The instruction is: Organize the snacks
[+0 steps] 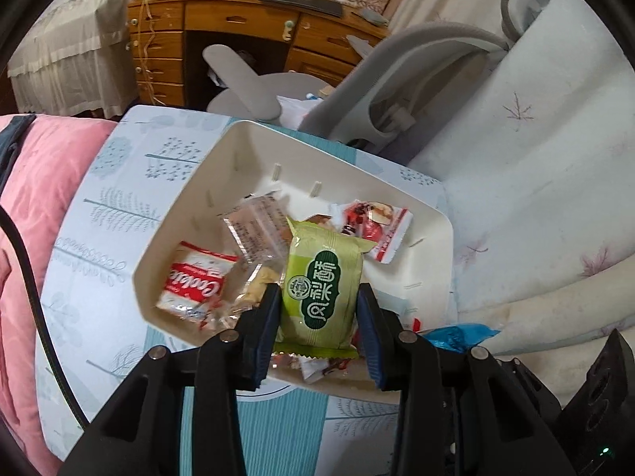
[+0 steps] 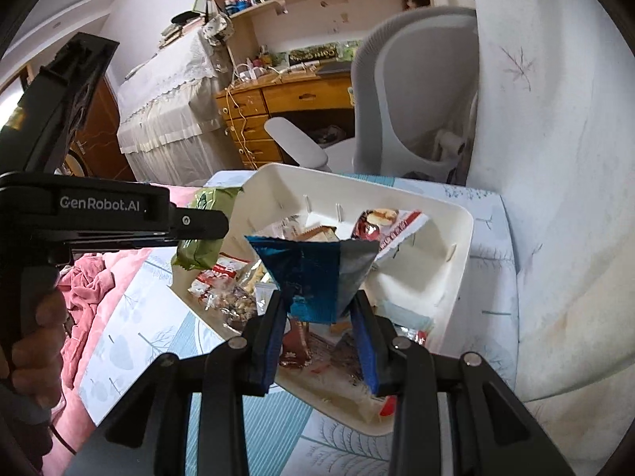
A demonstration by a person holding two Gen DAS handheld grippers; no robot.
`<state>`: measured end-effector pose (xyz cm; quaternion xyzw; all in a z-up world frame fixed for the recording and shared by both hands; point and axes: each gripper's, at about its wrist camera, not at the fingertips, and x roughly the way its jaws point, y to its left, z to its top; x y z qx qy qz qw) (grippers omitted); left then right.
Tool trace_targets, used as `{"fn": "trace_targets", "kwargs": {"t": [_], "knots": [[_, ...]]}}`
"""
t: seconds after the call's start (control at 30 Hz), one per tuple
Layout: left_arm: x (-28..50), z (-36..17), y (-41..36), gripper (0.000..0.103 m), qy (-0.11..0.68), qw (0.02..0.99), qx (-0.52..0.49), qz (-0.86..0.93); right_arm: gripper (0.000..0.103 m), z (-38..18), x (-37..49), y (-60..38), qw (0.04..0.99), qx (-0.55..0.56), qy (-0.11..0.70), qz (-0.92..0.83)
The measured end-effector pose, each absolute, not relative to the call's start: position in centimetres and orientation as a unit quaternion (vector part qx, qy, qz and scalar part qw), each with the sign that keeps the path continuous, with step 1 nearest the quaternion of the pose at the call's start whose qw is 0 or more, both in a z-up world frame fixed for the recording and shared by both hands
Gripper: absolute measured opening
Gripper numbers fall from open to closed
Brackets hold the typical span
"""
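Observation:
A white bin sits on a tree-patterned cloth and holds several wrapped snacks. My left gripper is shut on a green pineapple-cake packet and holds it above the bin; the packet also shows in the right wrist view. My right gripper is shut on a blue foil packet, held above the bin's near side. In the bin lie a red-and-white cookie packet, a clear packet and a red-and-white packet.
A grey office chair stands behind the bin, with a wooden desk beyond. Pink bedding lies to the left. A white patterned cushion rises on the right. The blue packet shows at the left view's lower right.

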<state>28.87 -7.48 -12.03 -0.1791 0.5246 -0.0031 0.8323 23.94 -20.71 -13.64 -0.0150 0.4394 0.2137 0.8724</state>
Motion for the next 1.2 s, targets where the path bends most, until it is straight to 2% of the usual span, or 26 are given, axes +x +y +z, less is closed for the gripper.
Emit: {"fn": "trace_targets", "kwargs": {"t": [0.03, 0.07, 0.1, 0.17, 0.23, 0.3, 0.4, 0.47, 0.6, 0.67, 0.73, 0.9, 0.97, 1.0, 1.1, 1.2], "knots": [[29.0, -12.0, -7.7, 0.039, 0.526, 0.832, -0.176, -0.004, 0.036, -13.7, 24.0, -20.7, 0.871, -0.019, 0.443, 0.213], [29.0, -11.9, -7.8, 0.040, 0.526, 0.833, -0.172, -0.004, 0.042, -13.8, 24.0, -20.6, 0.870, -0.023, 0.445, 0.212], [29.0, -11.7, -7.9, 0.044, 0.524, 0.835, -0.168, -0.006, 0.054, -13.9, 24.0, -20.5, 0.869, -0.028, 0.447, 0.210], [28.8, -11.2, -8.2, 0.052, 0.517, 0.840, -0.164, -0.014, 0.066, -13.9, 23.9, -20.5, 0.868, -0.028, 0.450, 0.209], [28.5, -10.8, -8.2, 0.063, 0.512, 0.844, -0.160, -0.016, 0.066, -13.6, 23.7, -20.5, 0.869, -0.021, 0.446, 0.213], [28.1, -10.5, -8.1, 0.064, 0.510, 0.846, -0.158, -0.015, 0.066, -13.3, 23.3, -20.4, 0.872, -0.025, 0.444, 0.206], [26.9, -10.1, -7.6, 0.075, 0.509, 0.845, -0.161, -0.017, 0.067, -12.7, 22.7, -20.2, 0.872, -0.026, 0.447, 0.197], [25.7, -9.8, -7.1, 0.076, 0.508, 0.847, -0.159, -0.019, 0.070, -12.1, 22.0, -20.1, 0.874, -0.019, 0.448, 0.187], [22.5, -9.3, -5.7, 0.078, 0.514, 0.842, -0.161, -0.031, 0.084, -11.0, 20.7, -19.8, 0.874, 0.015, 0.454, 0.170], [21.1, -9.0, -4.9, 0.079, 0.514, 0.840, -0.169, -0.036, 0.084, -10.8, 20.0, -19.7, 0.867, 0.043, 0.470, 0.159], [19.1, -8.7, -3.9, 0.085, 0.516, 0.838, -0.173, -0.044, 0.085, -10.5, 19.0, -19.4, 0.862, 0.069, 0.481, 0.147], [14.1, -7.8, -1.9, 0.091, 0.518, 0.838, -0.157, -0.061, 0.093, -10.0, 14.8, -18.1, 0.857, 0.097, 0.495, 0.104], [12.1, -7.3, -0.9, 0.096, 0.518, 0.838, -0.157, -0.070, 0.094, -9.8, 12.5, -17.3, 0.855, 0.103, 0.500, 0.091], [10.6, -6.9, -0.3, 0.102, 0.513, 0.840, -0.160, -0.080, 0.096, -9.7, 11.5, -17.1, 0.854, 0.105, 0.502, 0.087], [7.8, -6.0, 0.7, 0.102, 0.502, 0.846, -0.155, -0.093, 0.101, -9.6, 8.0, -16.3, 0.852, 0.107, 0.508, 0.071], [5.4, -5.4, 1.4, 0.102, 0.499, 0.850, -0.140, -0.090, 0.102, -9.8, 4.6, -15.6, 0.846, 0.102, 0.520, 0.061]]}}
